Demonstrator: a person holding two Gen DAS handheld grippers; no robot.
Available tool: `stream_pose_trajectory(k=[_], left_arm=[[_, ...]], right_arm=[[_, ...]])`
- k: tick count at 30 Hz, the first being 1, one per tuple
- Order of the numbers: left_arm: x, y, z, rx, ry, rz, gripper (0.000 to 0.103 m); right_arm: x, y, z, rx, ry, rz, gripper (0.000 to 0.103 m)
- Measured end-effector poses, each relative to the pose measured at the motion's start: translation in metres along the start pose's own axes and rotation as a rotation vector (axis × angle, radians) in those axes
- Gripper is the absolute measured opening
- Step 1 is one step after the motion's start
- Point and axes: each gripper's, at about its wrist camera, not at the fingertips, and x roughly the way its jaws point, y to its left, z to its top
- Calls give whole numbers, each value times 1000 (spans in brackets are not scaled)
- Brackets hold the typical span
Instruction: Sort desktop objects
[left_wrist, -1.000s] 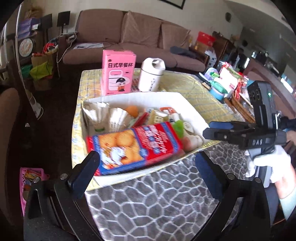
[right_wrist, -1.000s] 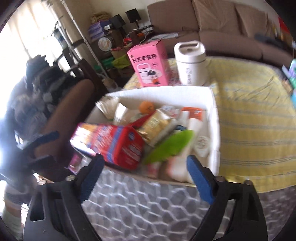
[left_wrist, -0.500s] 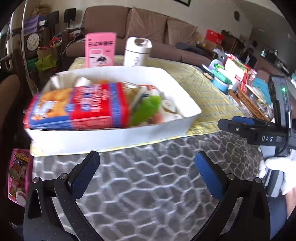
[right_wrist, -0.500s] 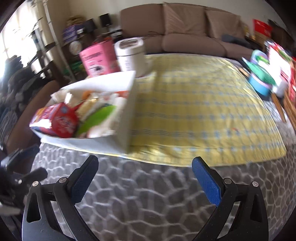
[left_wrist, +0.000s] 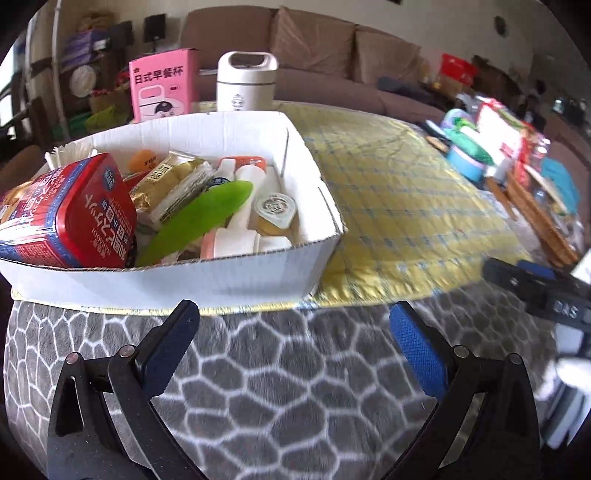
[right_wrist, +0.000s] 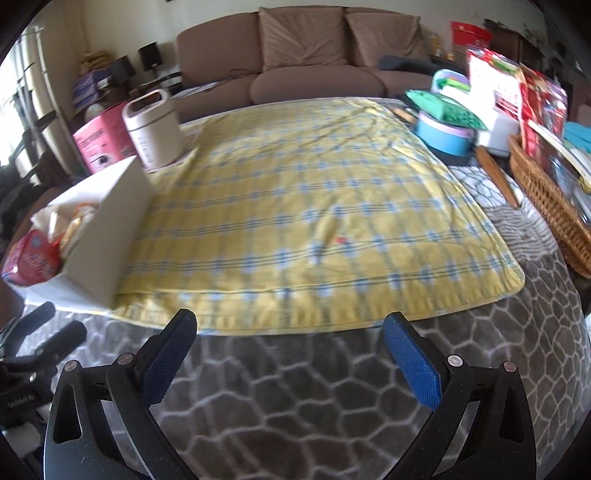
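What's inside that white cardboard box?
The white box holds a red biscuit pack, a gold packet, a green strip, an orange ball and small white containers. Whatever lies beneath them is covered.

White cardboard tray (left_wrist: 229, 284) sat on yellow cloth's left edge, packed: red biscuit box (left_wrist: 74, 218), green leaf-shaped piece (left_wrist: 199, 221), gold packet (left_wrist: 173, 184), orange ball (left_wrist: 142, 160).

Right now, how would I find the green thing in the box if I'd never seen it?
Look in the white cardboard box on the yellow cloth. Among the packets inside, right of the red biscuit pack, lies the green thing: a long, flat, leaf-shaped piece lying slantwise. It is the only bright green item there.
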Motion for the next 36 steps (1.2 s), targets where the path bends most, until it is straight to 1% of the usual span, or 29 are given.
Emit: stream_pose_trajectory(k=[2, 4, 6, 8, 9, 11, 13, 15, 17, 18, 20, 22, 36], left_arm=[[8, -1, -3, -8, 0, 37, 103], [12, 0, -7, -9, 5, 56, 103], [18, 3, -12, -15, 11, 80, 103], [20, 10, -13, -43, 21, 80, 103], [19, 13, -13, -59, 12, 82, 103], [20, 17, -12, -62, 7, 101, 103], [25, 20, -12, -73, 31, 103, 103], [34, 25, -11, -98, 77, 128, 103], [37, 28, -11, -109, 85, 138, 103], [40, 25, -11, -96, 95, 154, 103], [45, 17, -12, -55, 110, 204, 103], [46, 19, -13, -70, 111, 195, 103], [48, 16, -15, -67, 110, 197, 103]], right_arm=[[8, -9, -5, 20, 5, -11, 102], [17, -13, -9, 31, 27, -21, 102], [25, -15, -12, 17, 52, -34, 102], [28, -14, -14, -10, 56, -52, 102], [28, -15, -14, -14, 54, -60, 102], [28, -17, -16, -8, 45, -72, 102], [30, -20, -18, 2, 50, -71, 103], [30, -21, -19, 7, 46, -69, 103], [30, -21, -20, 9, 44, -72, 103], [31, -20, -20, 3, 46, -80, 103], [35, -12, -20, -34, 64, -127, 103], [35, -11, -20, -38, 62, -134, 103], [36, -13, -20, -33, 63, -129, 103]])
